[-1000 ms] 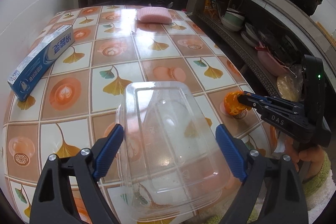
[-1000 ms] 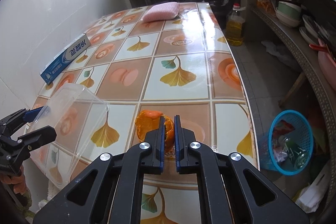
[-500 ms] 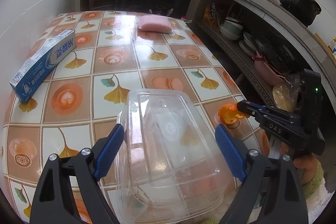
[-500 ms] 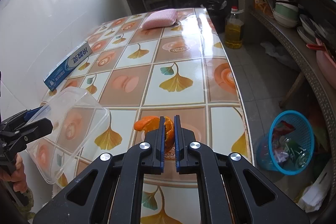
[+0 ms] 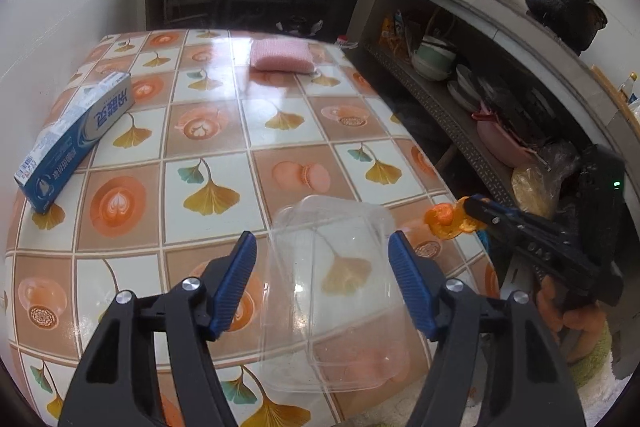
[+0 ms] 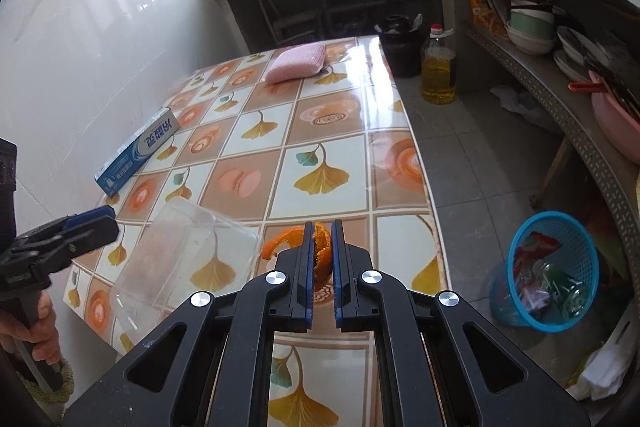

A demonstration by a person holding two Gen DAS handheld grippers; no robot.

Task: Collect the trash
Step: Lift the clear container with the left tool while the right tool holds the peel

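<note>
I hold a gripper in each hand above a table (image 5: 280,131) covered in a tiled cloth printed with ginkgo leaves. My left gripper (image 5: 322,269) is spread wide around a clear plastic container (image 5: 340,291), blue pads against its two sides, holding it tilted above the near edge of the table. My right gripper (image 6: 321,247) is closed tight on a piece of orange peel (image 6: 320,251), pinched between the jaws with a curl sticking out to the left, just right of the container.

A blue trash basket (image 6: 552,267), already holding some wrappers, stands on the floor to the right, below the table edge. A blue toothpaste box (image 5: 76,139) lies at the far left of the table and a pink sponge (image 5: 282,55) near the far end.

Risks as I judge them: the container is thin and slick, so it could buckle or slide out from between the pads. The peel is held by a narrow strip and could tear or slip. Either piece could land on the floor beside the basket if I let go before I am above its opening.
</note>
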